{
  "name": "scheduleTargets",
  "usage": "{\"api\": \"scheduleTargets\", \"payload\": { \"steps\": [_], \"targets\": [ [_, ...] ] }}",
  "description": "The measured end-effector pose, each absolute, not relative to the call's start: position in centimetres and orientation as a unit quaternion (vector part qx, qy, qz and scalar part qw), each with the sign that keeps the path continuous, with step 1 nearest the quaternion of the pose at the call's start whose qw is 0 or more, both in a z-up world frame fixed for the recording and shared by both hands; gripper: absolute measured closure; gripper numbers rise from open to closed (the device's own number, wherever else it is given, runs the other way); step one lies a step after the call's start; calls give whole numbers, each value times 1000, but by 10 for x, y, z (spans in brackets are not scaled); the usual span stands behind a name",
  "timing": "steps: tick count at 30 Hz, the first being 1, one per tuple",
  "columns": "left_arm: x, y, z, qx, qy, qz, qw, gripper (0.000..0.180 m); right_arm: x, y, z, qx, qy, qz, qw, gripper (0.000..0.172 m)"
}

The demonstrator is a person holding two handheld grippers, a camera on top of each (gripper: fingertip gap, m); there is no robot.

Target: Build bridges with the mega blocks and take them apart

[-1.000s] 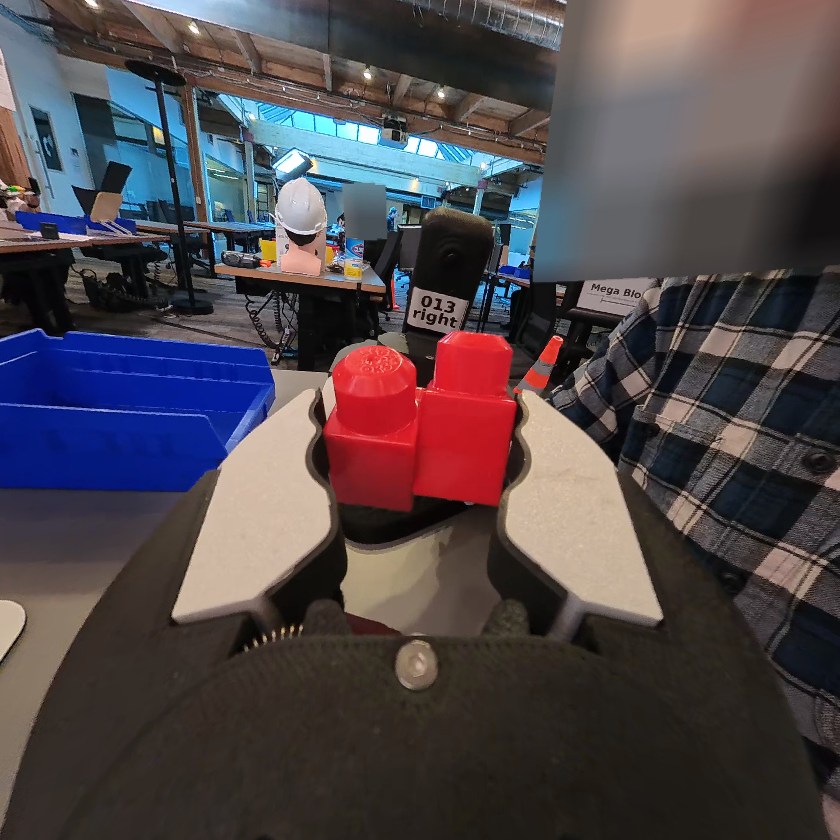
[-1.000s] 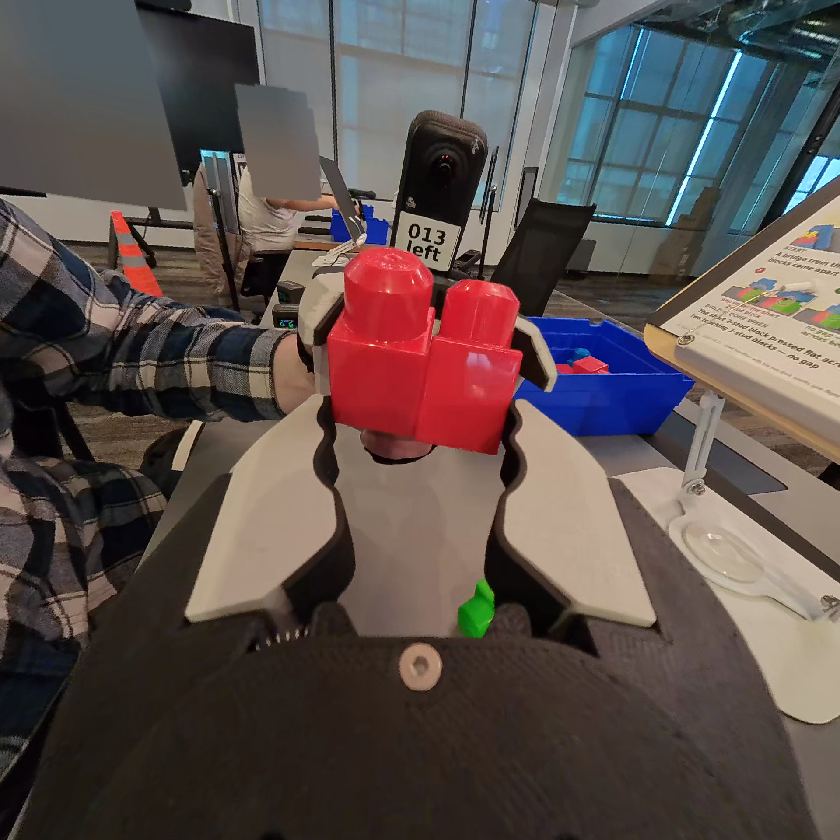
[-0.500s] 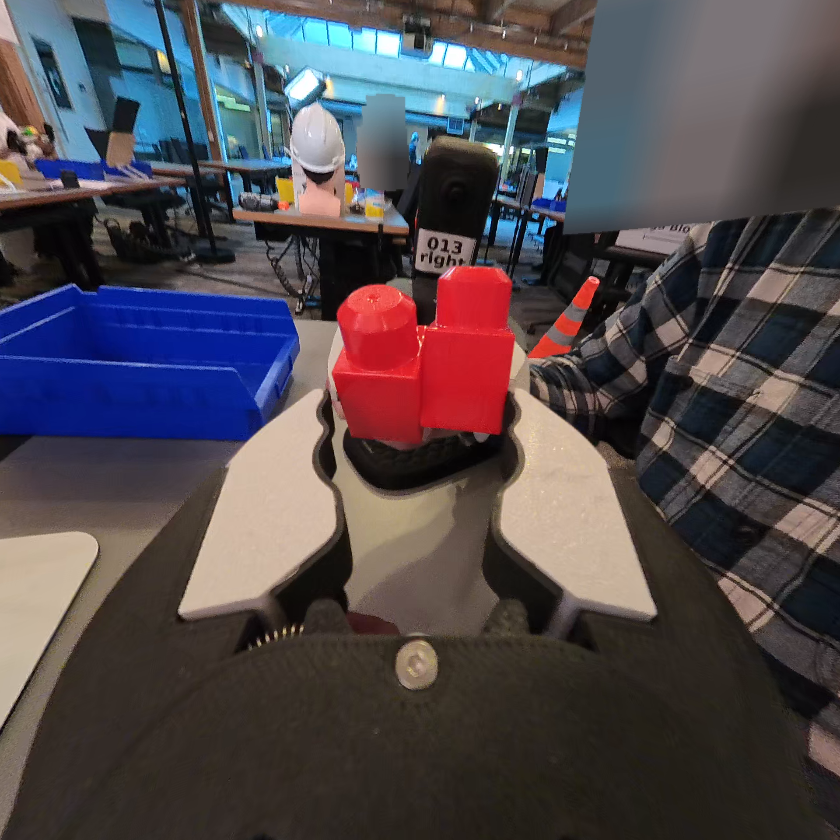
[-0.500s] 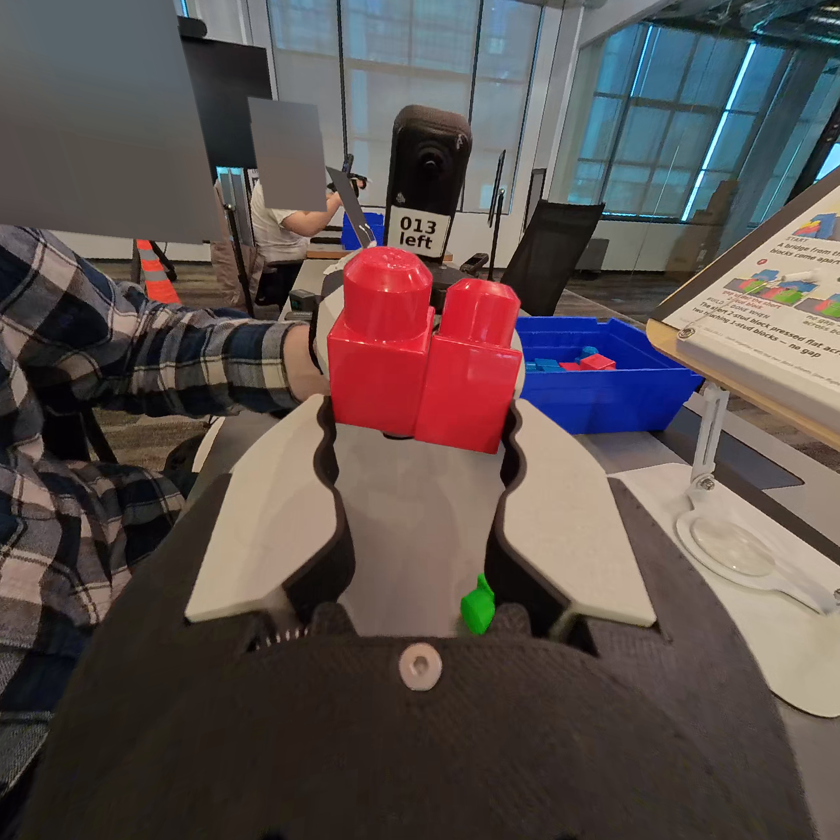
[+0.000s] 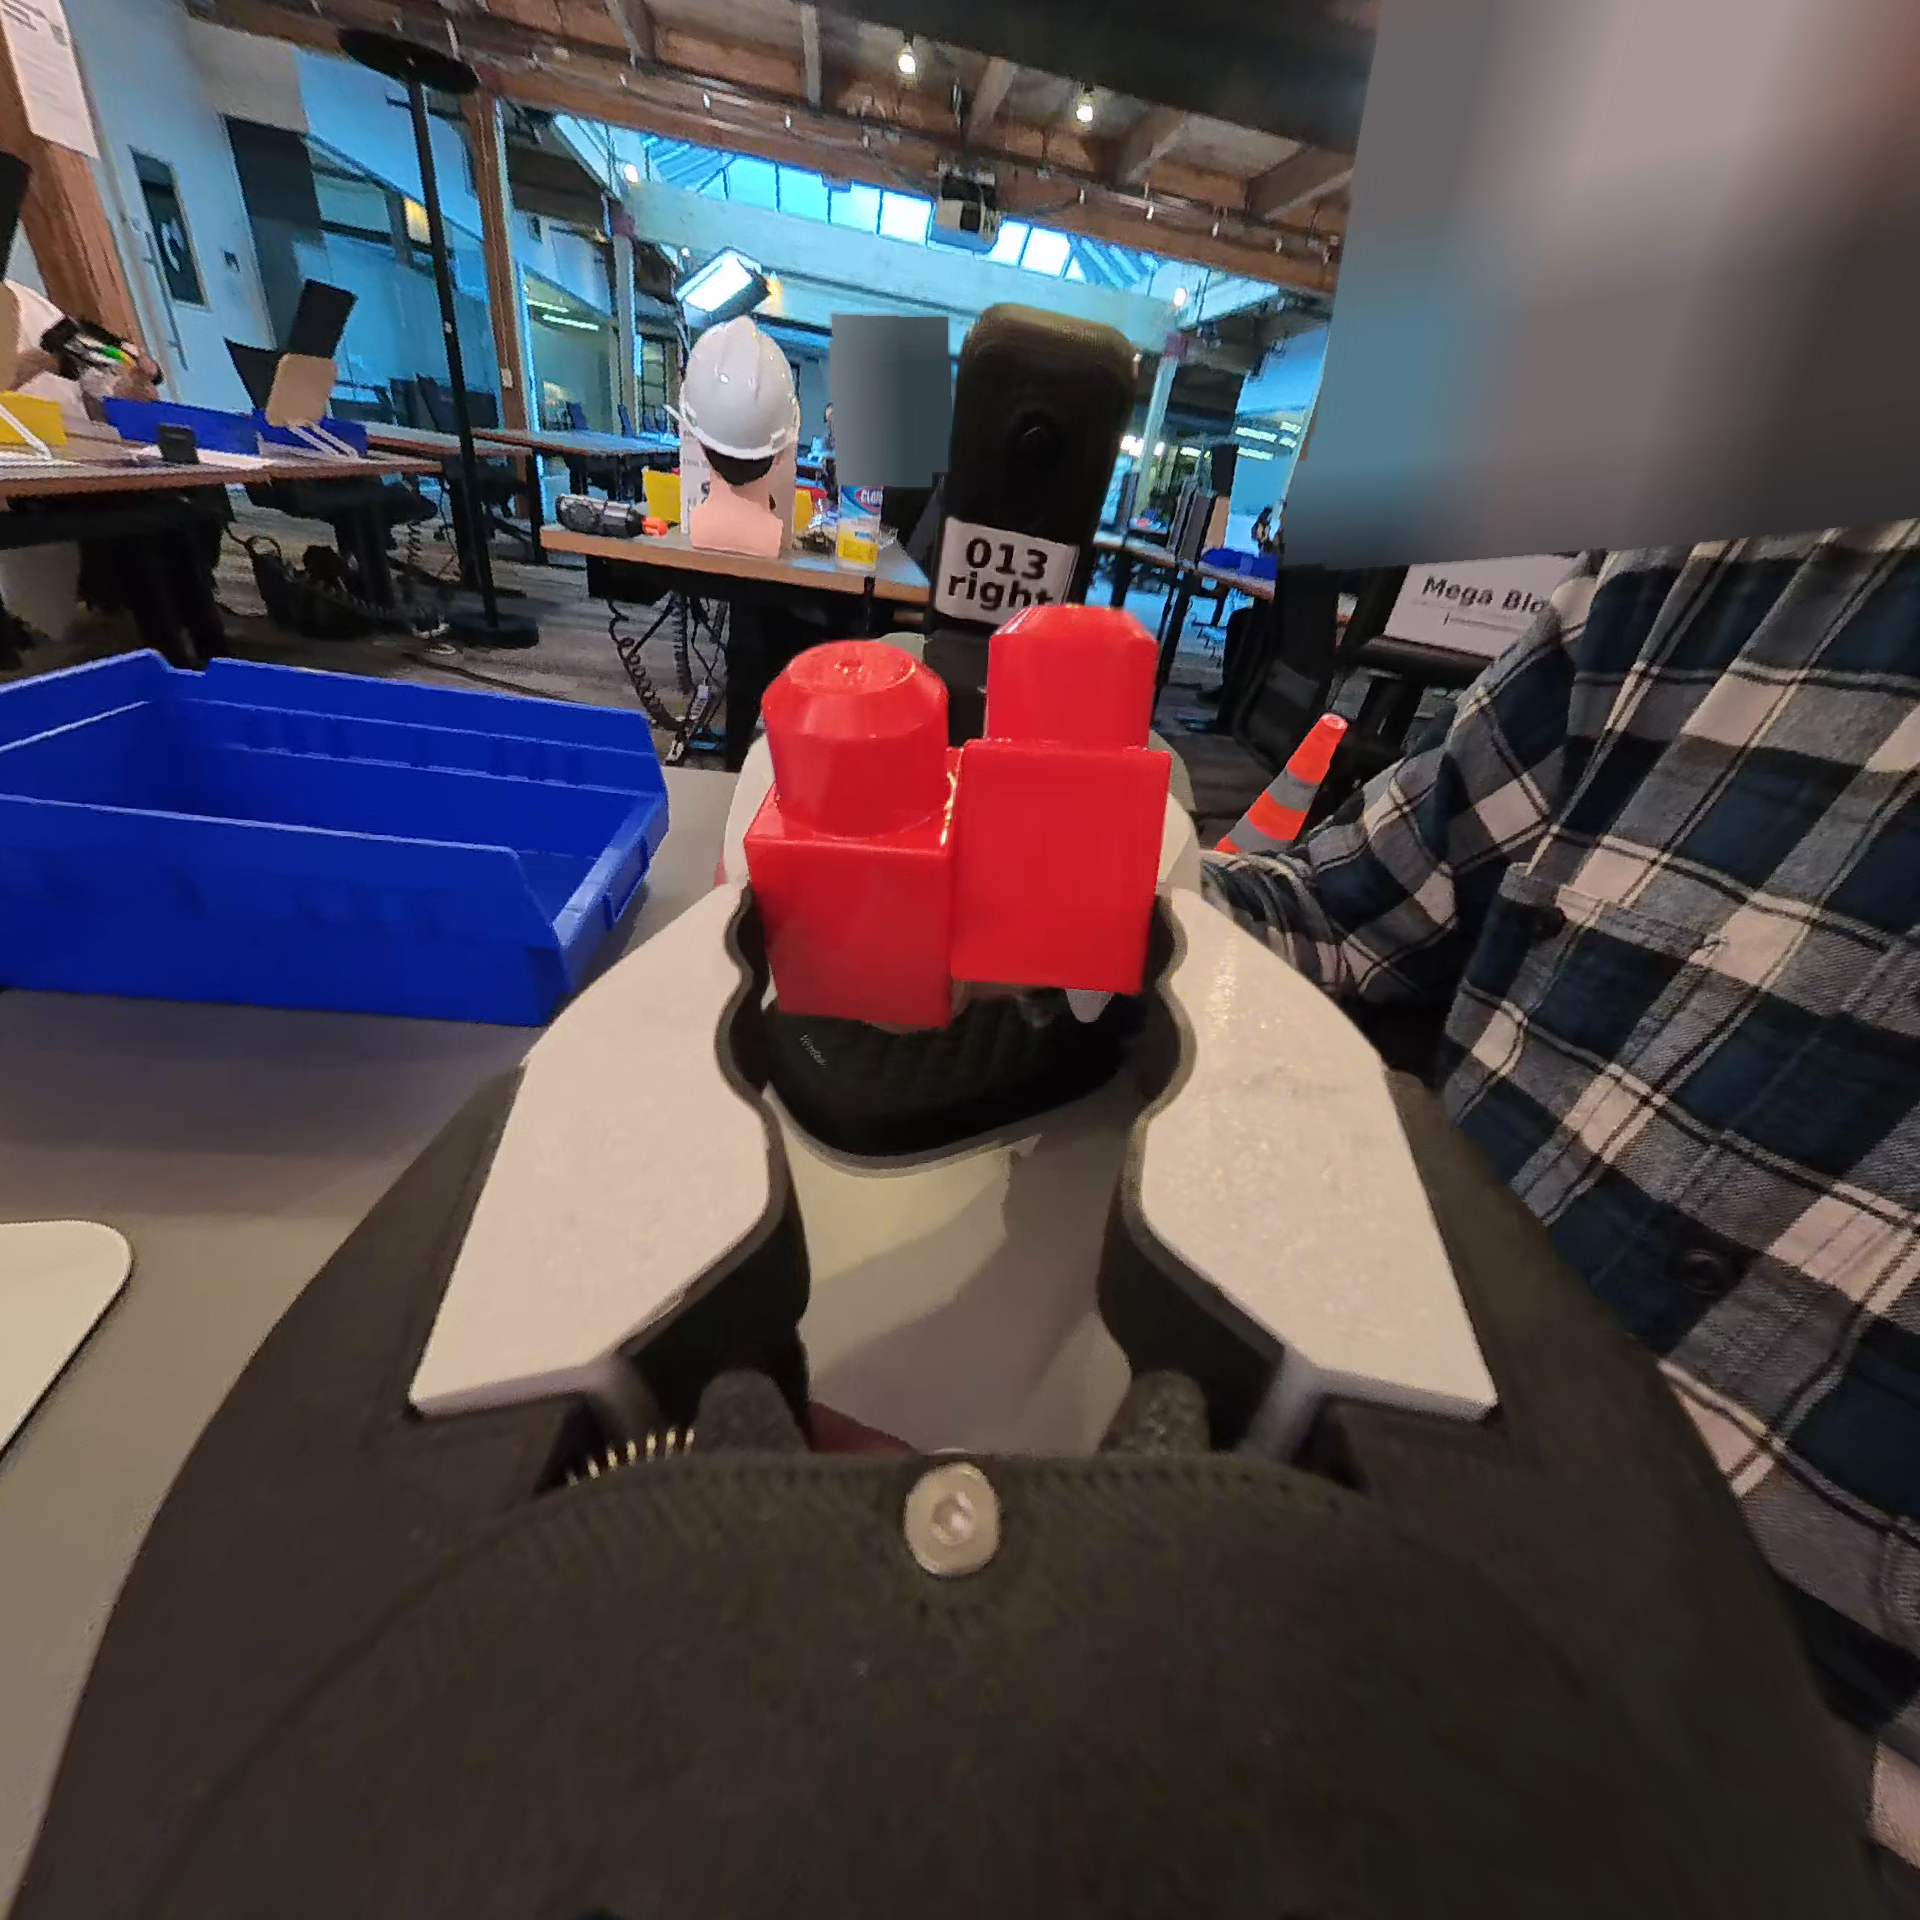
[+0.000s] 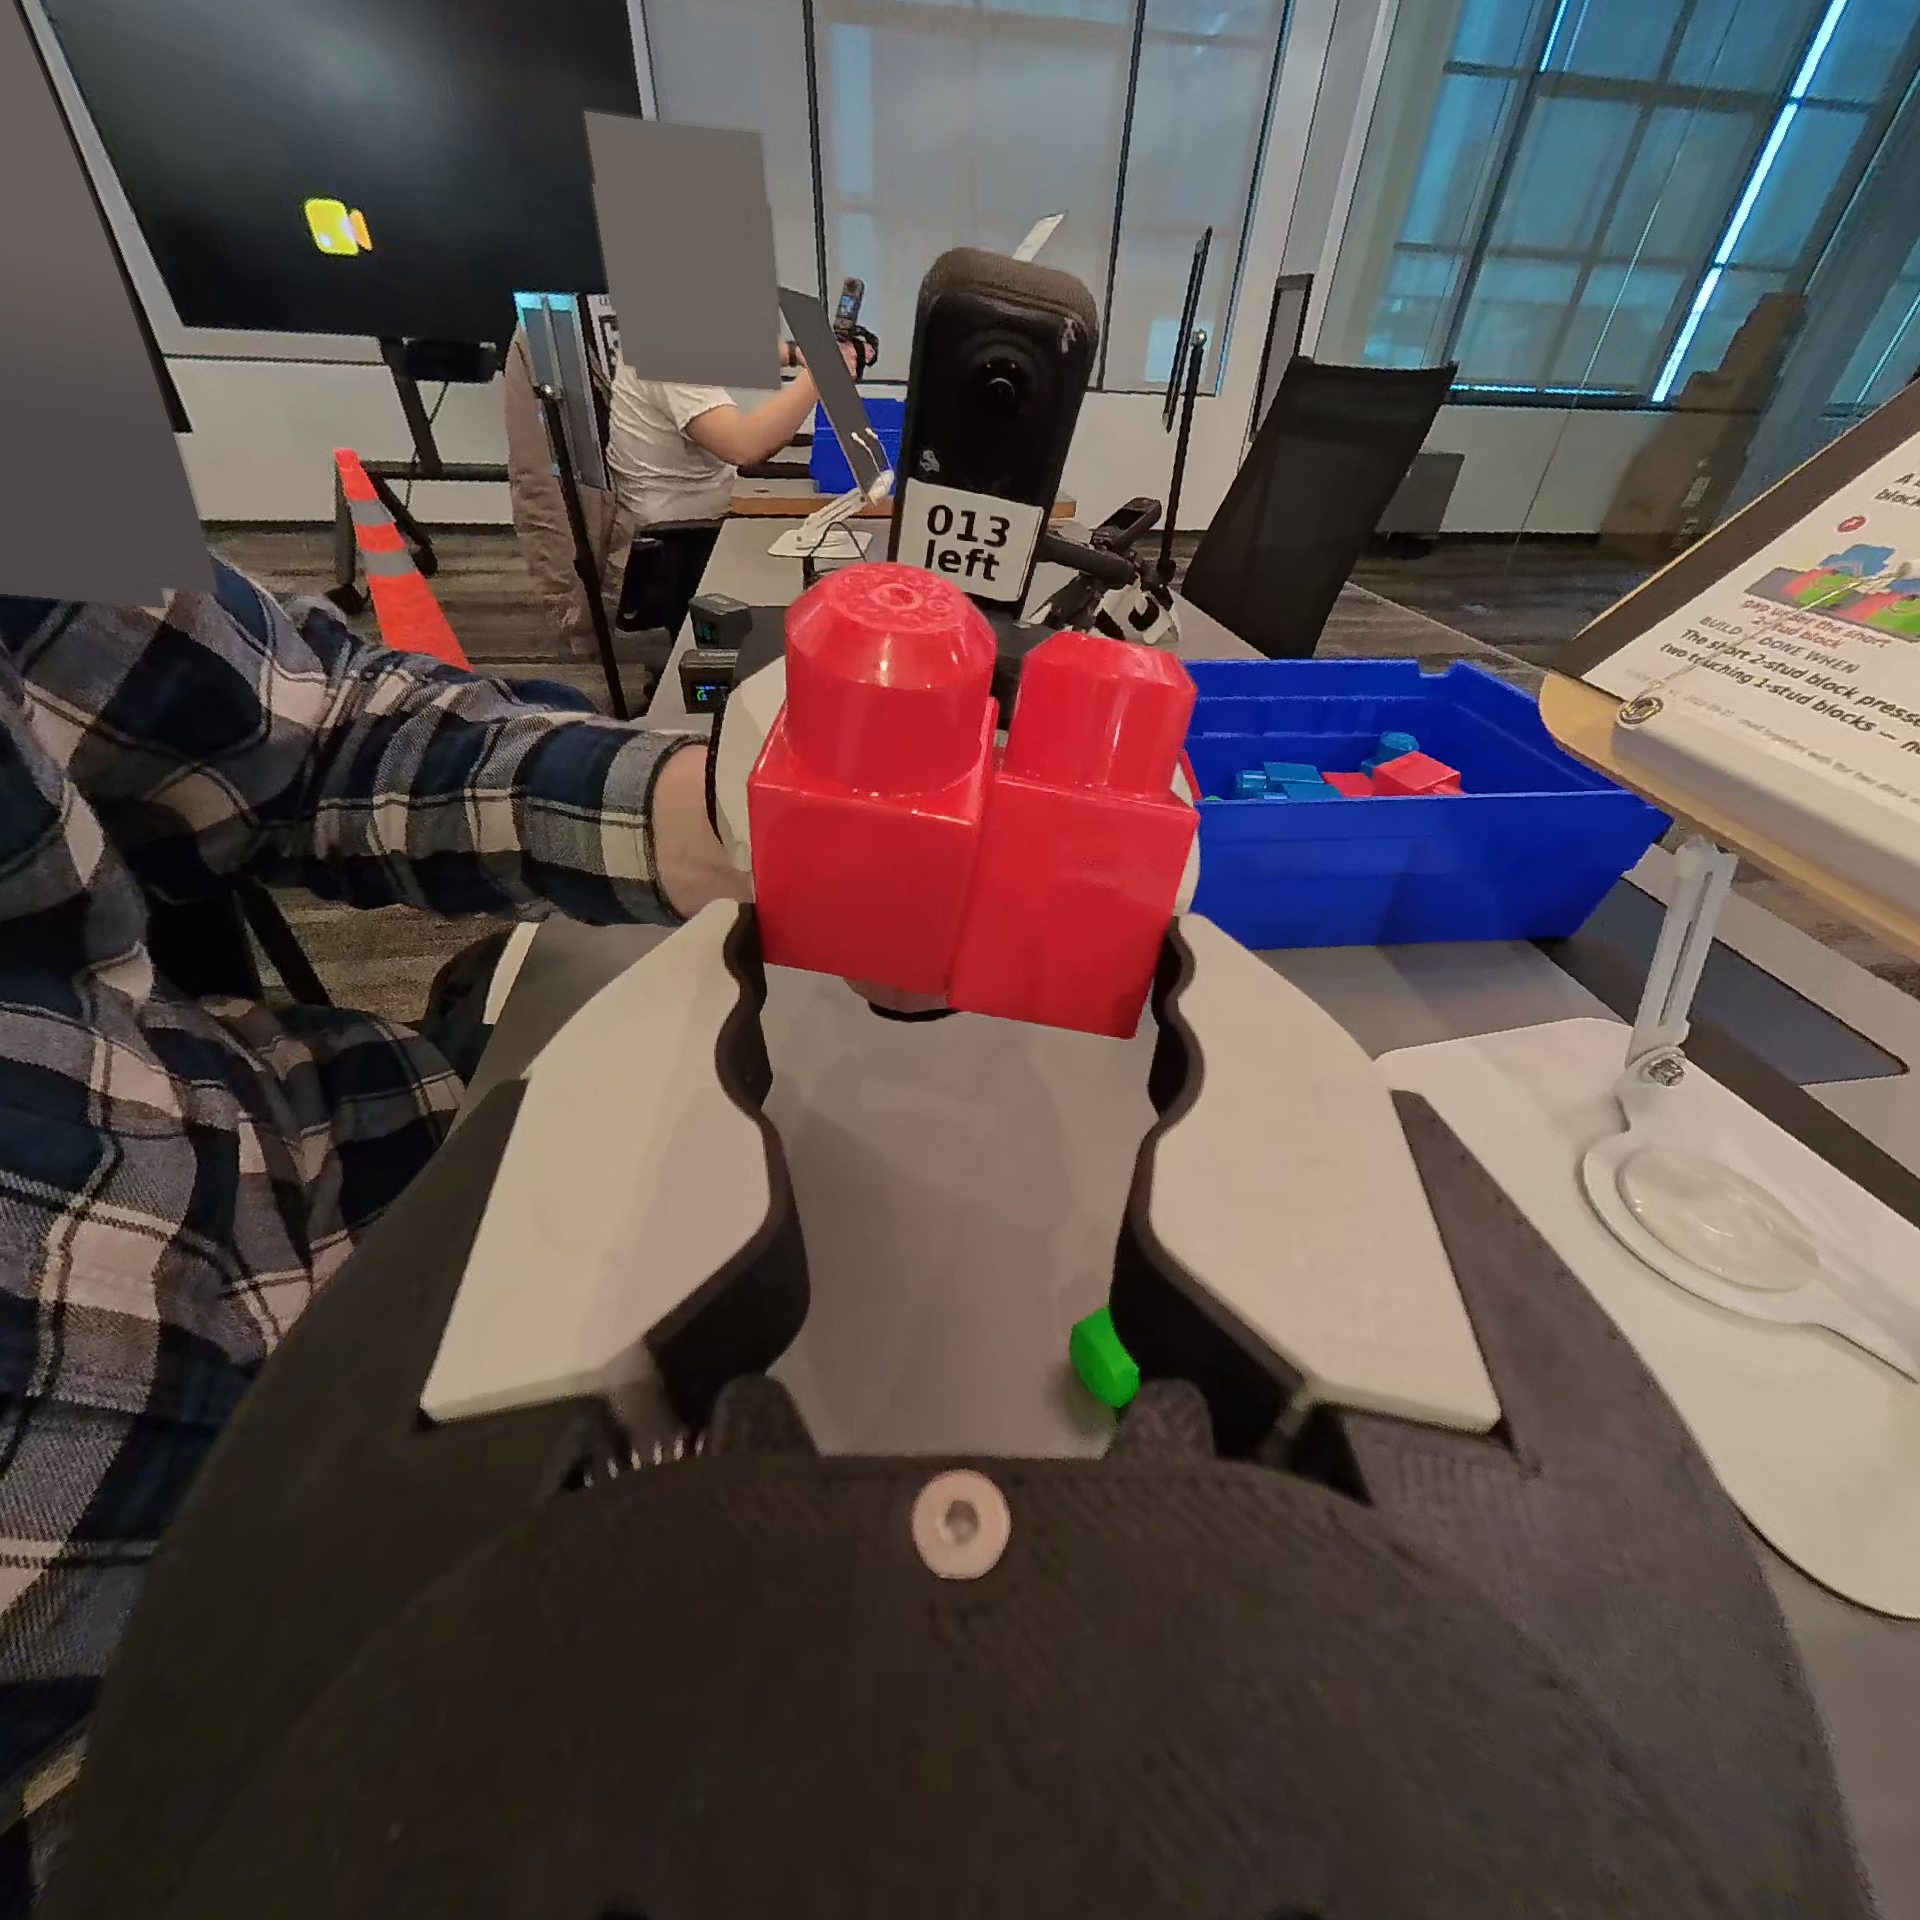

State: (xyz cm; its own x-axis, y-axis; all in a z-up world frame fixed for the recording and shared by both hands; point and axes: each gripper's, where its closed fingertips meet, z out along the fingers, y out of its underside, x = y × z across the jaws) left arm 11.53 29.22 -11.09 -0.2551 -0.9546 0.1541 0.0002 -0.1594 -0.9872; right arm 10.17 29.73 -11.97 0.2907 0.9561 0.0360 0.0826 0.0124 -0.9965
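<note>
Two red one-stud blocks (image 5: 956, 883) sit side by side as a pair, held in the air above the grey table. My left gripper (image 5: 951, 935) pinches the pair at its fingertips, one pad on each outer side. My right gripper (image 6: 961, 935) faces it and pinches the same red pair (image 6: 966, 883) from the opposite side. In the left wrist view the right-hand block sits slightly higher than the left-hand one. The right gripper's black camera body (image 5: 1039, 468) rises behind the blocks, and the left gripper's camera body (image 6: 992, 416) does the same in the right wrist view.
A blue bin (image 6: 1455, 862) holding several blue and red blocks stands behind the blocks; it also shows in the left wrist view (image 5: 312, 831). A small green block (image 6: 1103, 1356) lies on the table under my right gripper. An instruction board (image 6: 1766, 644) on a white stand (image 6: 1714, 1247) is at the right. A person's plaid sleeve (image 5: 1610, 935) is close by.
The left gripper's fingers closed in a little and the red pair now sits at their tips instead of deeper between them. The right gripper kept its hold.
</note>
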Motion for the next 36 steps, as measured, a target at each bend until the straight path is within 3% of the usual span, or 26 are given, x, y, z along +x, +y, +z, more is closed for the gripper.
{"api": "scheduleTargets", "payload": {
  "steps": [6,16,18,19,20,24,27,28,31,36],
  "targets": [
    [110,296,-100,-452,494,-627,399,113,101,300,-112,-580,-440,403,555,92],
    [101,301,-94,-457,541,-544,449,114,128,310,-87,-573,-385,424,586,132],
    [101,304,-96,-461,543,-540,448,115,129,311,-83,-570,-379,428,589,132],
    [100,302,-100,-460,560,-528,442,140,130,312,-83,-571,-375,431,590,134],
    [99,302,-96,-449,554,-528,461,180,129,313,-85,-576,-375,427,587,134],
    [107,316,-111,-487,543,-521,444,180,119,320,-105,-599,-349,443,569,157],
    [113,330,-141,-535,487,-548,420,180,108,333,-157,-636,-312,440,552,170],
    [105,347,-152,-554,451,-535,451,180,111,336,-167,-635,-283,486,530,172],
    [104,352,-176,-563,430,-559,431,180,128,339,-174,-631,-263,496,536,172],
    [115,376,-178,-552,389,-586,447,180,148,353,-158,-633,-248,505,532,172]
  ]
}}
